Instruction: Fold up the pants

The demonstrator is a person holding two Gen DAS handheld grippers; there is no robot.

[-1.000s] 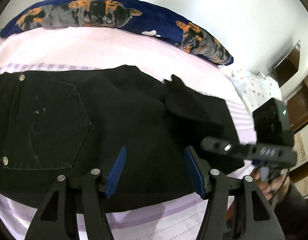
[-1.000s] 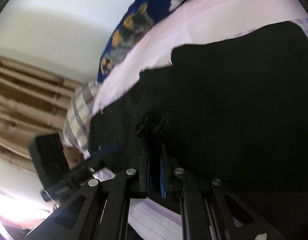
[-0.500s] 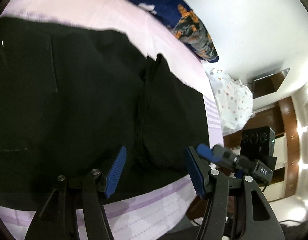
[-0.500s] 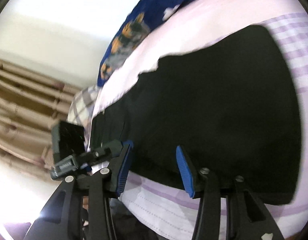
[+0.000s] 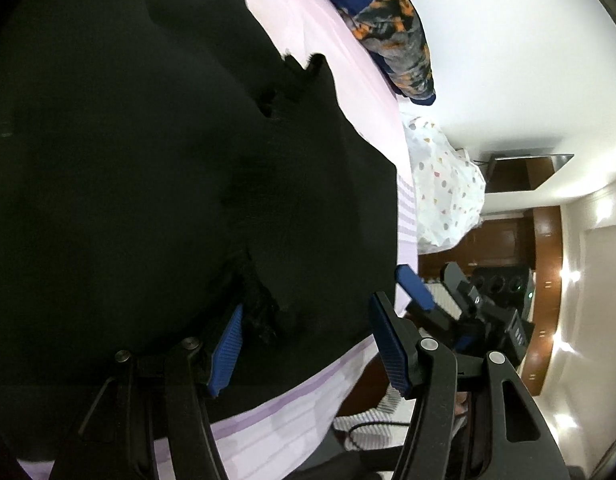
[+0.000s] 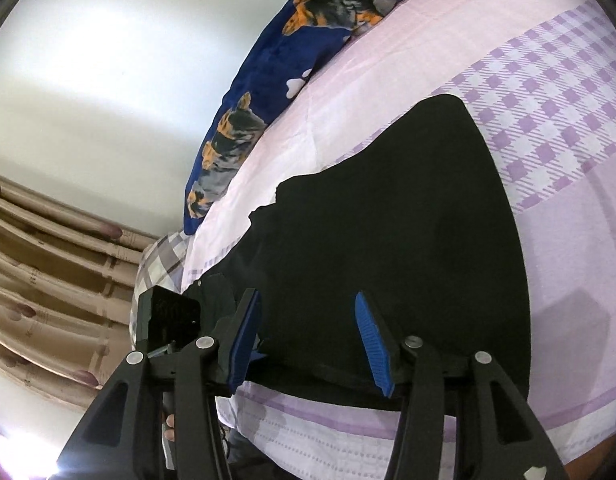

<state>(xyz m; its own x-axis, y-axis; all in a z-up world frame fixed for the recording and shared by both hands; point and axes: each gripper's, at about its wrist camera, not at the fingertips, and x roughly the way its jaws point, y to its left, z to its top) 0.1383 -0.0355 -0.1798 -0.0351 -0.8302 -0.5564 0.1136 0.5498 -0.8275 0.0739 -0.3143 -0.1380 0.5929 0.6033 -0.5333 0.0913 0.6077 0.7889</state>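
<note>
- Across the near half of the bed (image 6: pixel 568 240), the black pants (image 6: pixel 388 240) are laid flat on the lilac sheet, already doubled into a shorter slab, with the long axis running along the near edge of the bed.
- 2 frayed hems are seen in the left wrist view, 1 toward the far side and 1 close to the near edge (both on top of the fabric).
- The left gripper (image 5: pixel 304 344) is held directly above the near frayed hem, jaws apart and nothing pinched; that hem lies just inside its left pad.
- The right gripper (image 6: pixel 308 340) is poised over the near edge, further along toward the folded end; its jaws are opening, and no cloth is clasped between them, though fabric lies behind the gap.
- The left one is judged nearer to a graspable edge, so the next fold would probably be started from that hem, carried along the long axis.
- A blue pillow (image 6: pixel 268 80) rests at the far edge, well apart from the pants.
</note>
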